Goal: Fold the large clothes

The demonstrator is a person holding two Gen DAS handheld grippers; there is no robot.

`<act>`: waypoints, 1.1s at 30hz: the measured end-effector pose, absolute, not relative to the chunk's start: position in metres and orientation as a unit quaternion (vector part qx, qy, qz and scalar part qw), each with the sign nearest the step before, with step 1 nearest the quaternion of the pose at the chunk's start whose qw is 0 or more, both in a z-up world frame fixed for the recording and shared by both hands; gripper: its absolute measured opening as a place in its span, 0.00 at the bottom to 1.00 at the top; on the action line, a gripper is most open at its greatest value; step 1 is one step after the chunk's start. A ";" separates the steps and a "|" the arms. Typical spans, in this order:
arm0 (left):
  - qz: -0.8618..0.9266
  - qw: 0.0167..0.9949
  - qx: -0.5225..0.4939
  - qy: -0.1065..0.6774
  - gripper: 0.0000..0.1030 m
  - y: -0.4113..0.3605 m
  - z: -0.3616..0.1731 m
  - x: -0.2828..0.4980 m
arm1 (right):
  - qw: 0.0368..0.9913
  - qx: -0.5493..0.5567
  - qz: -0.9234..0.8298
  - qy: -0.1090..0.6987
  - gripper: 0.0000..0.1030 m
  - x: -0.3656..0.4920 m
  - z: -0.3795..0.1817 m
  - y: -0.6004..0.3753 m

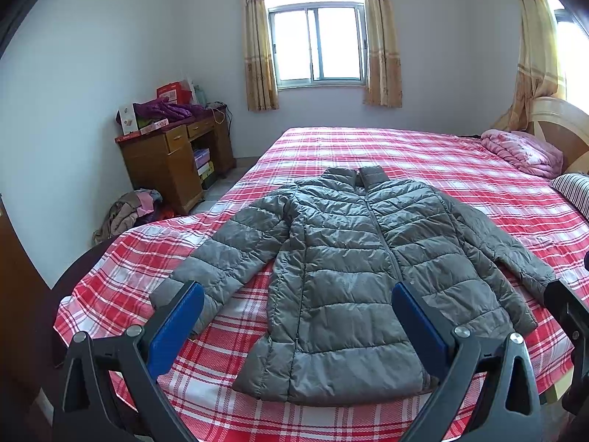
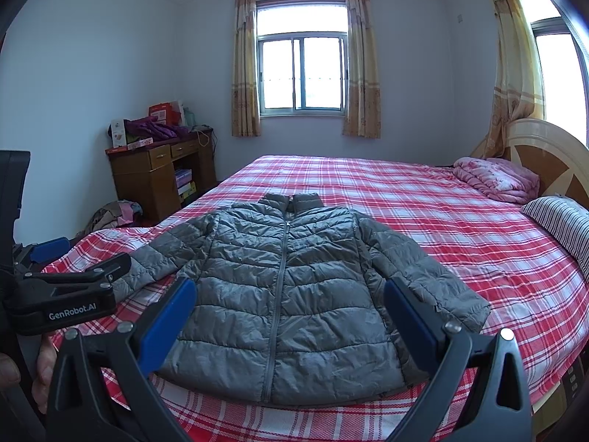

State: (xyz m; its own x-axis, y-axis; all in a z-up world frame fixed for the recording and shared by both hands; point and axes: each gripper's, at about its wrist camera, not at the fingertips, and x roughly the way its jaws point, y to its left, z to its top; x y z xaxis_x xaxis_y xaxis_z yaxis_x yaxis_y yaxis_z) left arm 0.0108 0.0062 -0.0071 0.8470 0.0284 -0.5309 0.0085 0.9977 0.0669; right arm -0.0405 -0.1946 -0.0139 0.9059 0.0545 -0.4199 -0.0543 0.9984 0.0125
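A gray puffer jacket (image 1: 342, 276) lies flat, zipped and sleeves spread, on the red plaid bed (image 1: 460, 169). The left gripper (image 1: 298, 316) and right gripper (image 2: 291, 313) hover above its hem, fingers wide apart, holding nothing.

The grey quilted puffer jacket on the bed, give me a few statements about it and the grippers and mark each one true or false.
1. The grey quilted puffer jacket lies spread flat, front up, on the red plaid bedsheet. True.
2. Its zipper is undone to the hem. False: it is closed up the front.
3. The left gripper is clamped on a sleeve. False: it is open, holding nothing.
4. The right gripper is open. True.
5. Both sleeves are spread outward. True.
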 end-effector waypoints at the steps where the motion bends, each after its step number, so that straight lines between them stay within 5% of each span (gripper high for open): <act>1: 0.004 0.960 0.032 0.277 0.99 0.006 -0.007 0.010 | 0.976 0.000 0.028 0.215 1.00 -0.040 -0.015 -0.195; 33: 0.006 0.961 0.037 0.273 0.99 0.005 -0.008 0.010 | 0.976 0.002 0.028 0.216 1.00 -0.040 -0.016 -0.195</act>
